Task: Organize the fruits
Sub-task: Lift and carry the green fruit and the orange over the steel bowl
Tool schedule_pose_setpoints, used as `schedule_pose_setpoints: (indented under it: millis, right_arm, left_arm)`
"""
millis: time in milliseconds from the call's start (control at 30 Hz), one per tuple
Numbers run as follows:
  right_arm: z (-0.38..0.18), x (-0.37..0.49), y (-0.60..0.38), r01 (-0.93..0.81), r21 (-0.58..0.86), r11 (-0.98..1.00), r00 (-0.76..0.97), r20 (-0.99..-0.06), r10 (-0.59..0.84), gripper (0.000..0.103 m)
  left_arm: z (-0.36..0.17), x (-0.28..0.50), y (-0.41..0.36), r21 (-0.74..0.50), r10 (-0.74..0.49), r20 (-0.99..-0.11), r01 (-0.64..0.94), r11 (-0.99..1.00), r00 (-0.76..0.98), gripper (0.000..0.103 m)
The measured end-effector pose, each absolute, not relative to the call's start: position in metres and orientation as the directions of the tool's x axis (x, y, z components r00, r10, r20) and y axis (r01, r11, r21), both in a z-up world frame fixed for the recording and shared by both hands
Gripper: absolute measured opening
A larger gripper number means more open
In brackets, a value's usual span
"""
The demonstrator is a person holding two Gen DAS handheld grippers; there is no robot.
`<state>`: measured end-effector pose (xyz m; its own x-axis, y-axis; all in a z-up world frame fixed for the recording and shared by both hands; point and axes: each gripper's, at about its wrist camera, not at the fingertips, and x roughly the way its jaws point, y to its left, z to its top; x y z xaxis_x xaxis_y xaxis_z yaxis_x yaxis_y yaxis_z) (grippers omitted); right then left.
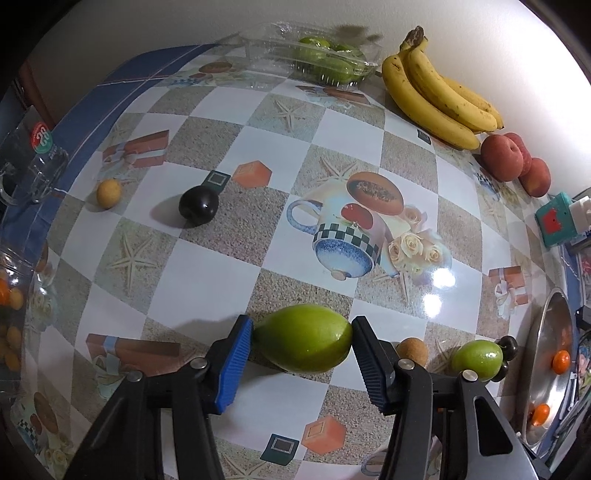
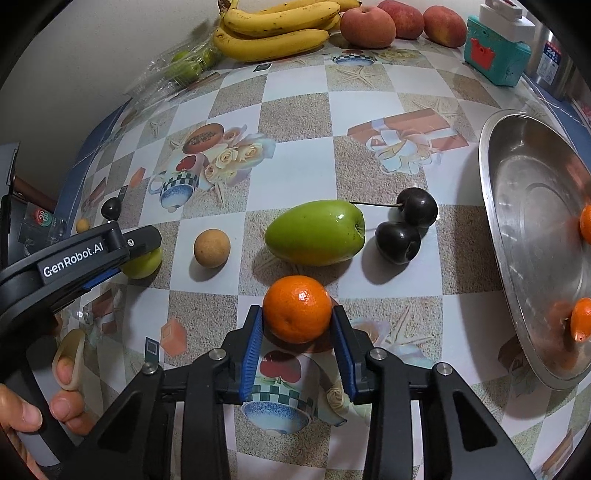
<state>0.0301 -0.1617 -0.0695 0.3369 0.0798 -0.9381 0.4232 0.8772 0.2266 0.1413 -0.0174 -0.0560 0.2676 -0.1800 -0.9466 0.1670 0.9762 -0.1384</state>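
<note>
Checkered oilcloth [image 2: 295,173] printed with mugs and starfish covers the table. In the left wrist view, the left gripper [image 1: 303,345] has its blue pads closed against both ends of one green mango-shaped fruit [image 1: 303,338] at lower centre. In the right wrist view, the right gripper [image 2: 297,325] pinches one mandarin [image 2: 297,308] at lower centre. Above it lie a second green fruit [image 2: 316,232], two dark plums [image 2: 406,229] and one tan round fruit [image 2: 212,248] (possibly a longan). At right, a steel bowl [image 2: 517,177] holds two mandarins [image 2: 581,319]. Along the top edge sit one banana bunch [image 2: 273,31] and three peaches [image 2: 402,20].
</note>
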Motion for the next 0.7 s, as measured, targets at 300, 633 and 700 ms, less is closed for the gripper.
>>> schedule_pose_setpoints:
  millis: [300,633,700]
  right_arm:
    - [-0.056,0.026,-0.163,0.427,0.243,0.871,0.364,-0.928,0.08,0.038]
    - [-0.037,0.021,-0.168,0.434,0.257,0.863,0.394,-0.916,0.074,0.038]
    - [-0.034,0.02,-0.171,0.439,0.251,0.863,0.397,-0.915,0.064,0.038]
  left_arm:
    - [-0.043,0.142,-0.012,-0.159,-0.197,-0.934,0.148,0.976,0.298,0.058]
    - [-0.02,0.136,-0.013,-0.175,-0.218,-0.91,0.149,0.973,0.353,0.058]
    - [-0.019,0.135,-0.015,-0.179,-0.224,-0.91,0.155,0.971,0.349,0.058]
